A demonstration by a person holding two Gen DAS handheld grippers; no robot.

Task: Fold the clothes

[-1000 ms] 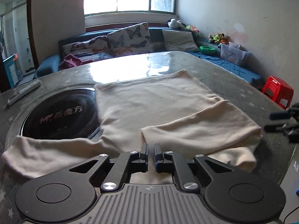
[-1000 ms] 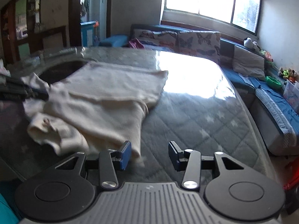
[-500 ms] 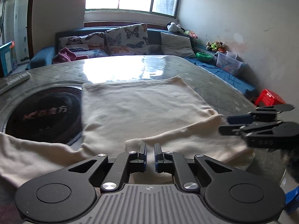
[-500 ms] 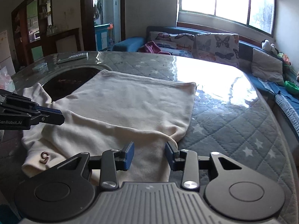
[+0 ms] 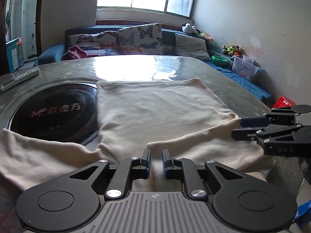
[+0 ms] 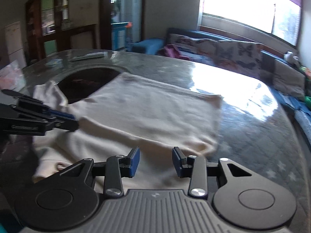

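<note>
The round black cooktop [image 5: 54, 110] has red letters "MF" and Chinese signs ending in "方". The right gripper [image 5: 236, 127] has "DAS" on its side

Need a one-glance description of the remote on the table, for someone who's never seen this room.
Start at the big quilted table under the window. On its left sits a round black hob, partly covered by the cream garment. The remote lies past the hob at the far left edge: a slim, pale grey bar, the only small hard item there.
</note>
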